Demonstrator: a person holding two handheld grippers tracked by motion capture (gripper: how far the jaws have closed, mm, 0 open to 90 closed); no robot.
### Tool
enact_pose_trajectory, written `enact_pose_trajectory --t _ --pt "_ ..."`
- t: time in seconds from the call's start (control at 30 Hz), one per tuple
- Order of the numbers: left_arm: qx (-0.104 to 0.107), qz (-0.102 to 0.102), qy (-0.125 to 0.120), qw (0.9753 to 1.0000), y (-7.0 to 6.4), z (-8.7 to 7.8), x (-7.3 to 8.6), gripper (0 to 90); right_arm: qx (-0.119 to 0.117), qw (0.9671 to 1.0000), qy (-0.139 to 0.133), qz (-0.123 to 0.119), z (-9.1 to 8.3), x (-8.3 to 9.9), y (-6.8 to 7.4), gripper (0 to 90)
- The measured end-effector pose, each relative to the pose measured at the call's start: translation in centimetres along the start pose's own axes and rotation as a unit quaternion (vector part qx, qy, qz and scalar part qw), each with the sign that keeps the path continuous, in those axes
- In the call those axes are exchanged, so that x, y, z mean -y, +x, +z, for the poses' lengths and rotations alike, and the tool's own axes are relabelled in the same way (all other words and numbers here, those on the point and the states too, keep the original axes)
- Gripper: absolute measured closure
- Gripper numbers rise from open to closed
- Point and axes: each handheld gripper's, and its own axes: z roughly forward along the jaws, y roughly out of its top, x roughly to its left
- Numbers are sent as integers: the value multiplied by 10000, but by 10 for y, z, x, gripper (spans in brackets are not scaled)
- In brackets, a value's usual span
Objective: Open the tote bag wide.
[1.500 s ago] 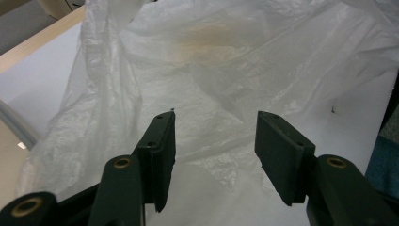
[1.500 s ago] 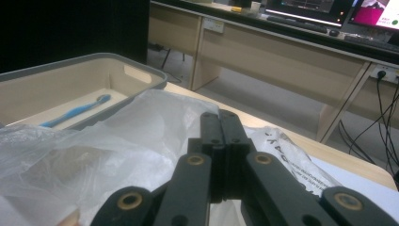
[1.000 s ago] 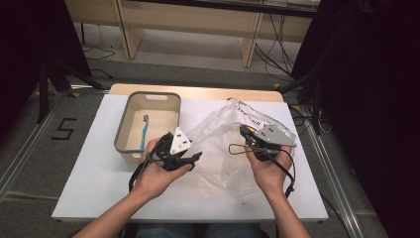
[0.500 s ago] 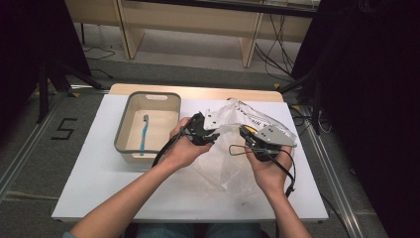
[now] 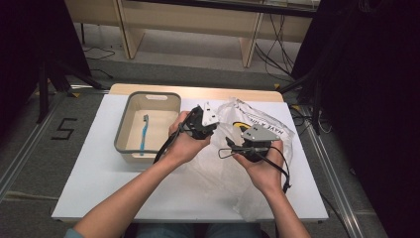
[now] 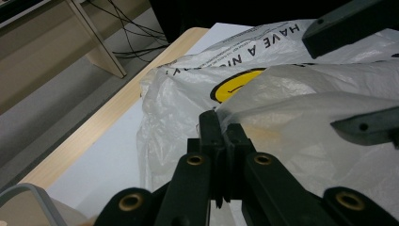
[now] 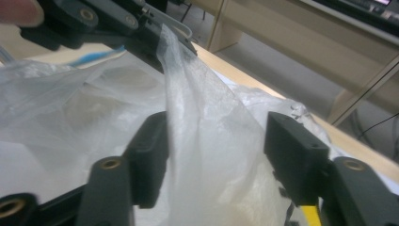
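The thin, limp plastic bag is pinched by the left gripper; the right gripper, jaws spread, should grip its rim.

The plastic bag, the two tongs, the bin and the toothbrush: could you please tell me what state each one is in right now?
Plastic bag: crumpled on the table, one fold lifted.
Left tongs: shut on the plastic bag's raised fold.
Right tongs: open, jaws either side of the bag film, not yet clamped.
Bin: upright on the table, lidless.
Toothbrush: lying flat inside the bin.
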Motion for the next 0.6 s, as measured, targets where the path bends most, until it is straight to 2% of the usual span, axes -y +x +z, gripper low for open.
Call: enact_pose_trajectory --t 0.07,0.1,0.17,0.23,0.3,0.33,0.43,0.53,0.6 --pt "21 32 14 10000 0 -1 0 893 2 9999 55 -105 4 -1 2 420" --pt "19 25 6 10000 0 -1 0 893 8 9999 76 -114 5 -1 3 467" --pt "25 43 15 10000 0 -1 0 892 55 9997 120 -196 7 -1 4 620" --pt "48 39 18 10000 0 -2 1 885 90 9998 37 -177 5 -1 4 775" --pt "62 39 37 10000 0 -3 1 849 137 9998 -38 -120 2 -2 4 867" --pt "97 14 54 9999 -1 -4 1 820 152 9998 -83 -72 1 -2 3 891" --pt "208 -262 22 9994 -1 -10 2 705 214 9997 -136 30 -1 -2 1 900" --pt "246 -327 112 9991 -1 -15 4 528 280 9992 -246 140 -2 -3 0 900" --pt "258 -376 100 9989 -1 -20 8 457 287 9990 -282 174 -2 -4 -1 900"
